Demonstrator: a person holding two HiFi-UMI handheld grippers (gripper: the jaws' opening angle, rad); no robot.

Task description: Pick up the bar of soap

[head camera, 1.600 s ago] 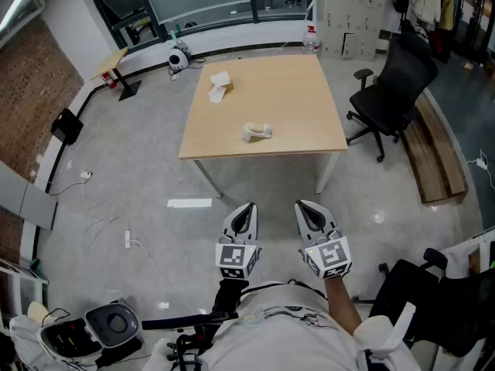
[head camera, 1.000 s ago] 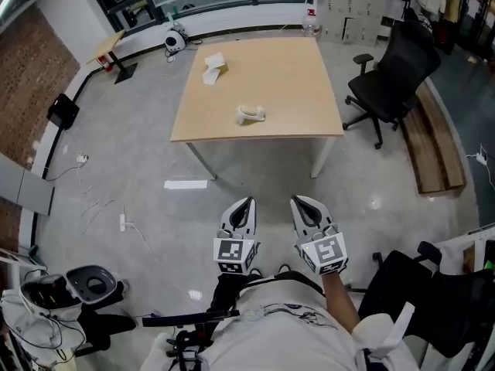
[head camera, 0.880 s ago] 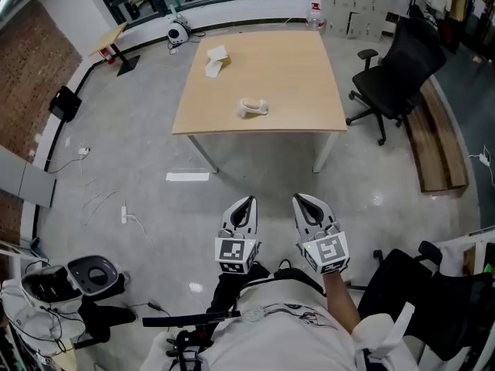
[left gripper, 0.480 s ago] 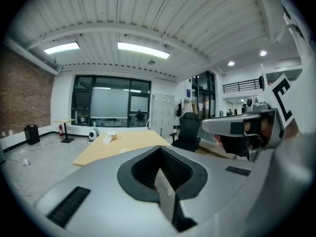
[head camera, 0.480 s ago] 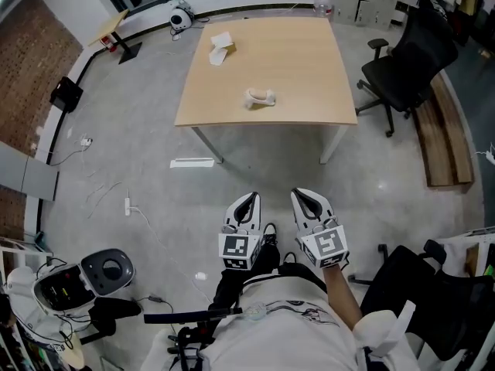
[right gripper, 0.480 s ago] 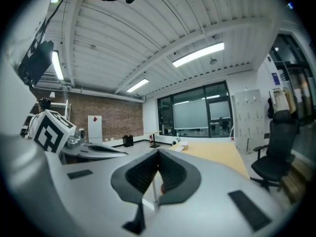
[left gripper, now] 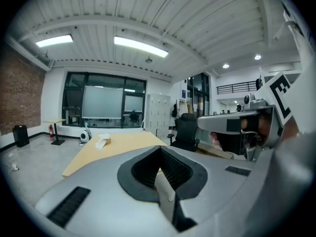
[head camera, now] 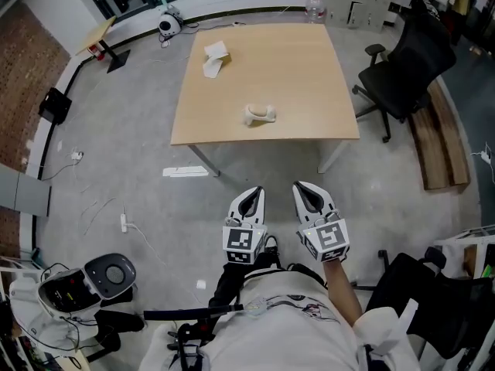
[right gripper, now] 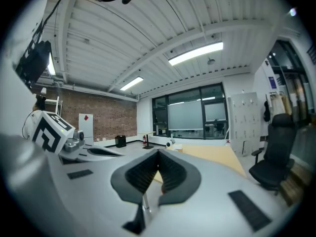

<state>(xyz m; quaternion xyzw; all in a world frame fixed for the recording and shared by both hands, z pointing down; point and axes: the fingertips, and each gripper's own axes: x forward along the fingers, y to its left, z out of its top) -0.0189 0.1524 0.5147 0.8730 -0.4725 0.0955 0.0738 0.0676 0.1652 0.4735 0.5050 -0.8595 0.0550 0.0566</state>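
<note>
We stood back from the table (head camera: 309,76), on the bare floor (head camera: 116,161), with both tools held out side by side in front of us and well short of its near edge. The left gripper (head camera: 252,195) was clenched, its dark ribbed pads meeting in a point with nothing caught between them, as its own view (left gripper: 159,151) made plain. The right gripper (head camera: 306,188) was clenched in the same way and just as empty (right gripper: 157,155).

The bar of soap (head camera: 260,114) lay as a pale lump on the tabletop, near the front edge and about midway along it, untouched and well apart from either tool. We could not tell whether it sat in a dish or straight on the wood.

Toward the far left of the top was a white carton (head camera: 214,58) with a flap standing up; what it held, if anything, was too small for us to see. A clear bottle (head camera: 312,8) with a red cap showed at the far right corner, and we could not tell whether it stood on the table or behind it, nor what was in it. A black office chair (head camera: 406,60) stood to the right of the table, with a wooden bench (head camera: 439,141) beyond it.
</note>
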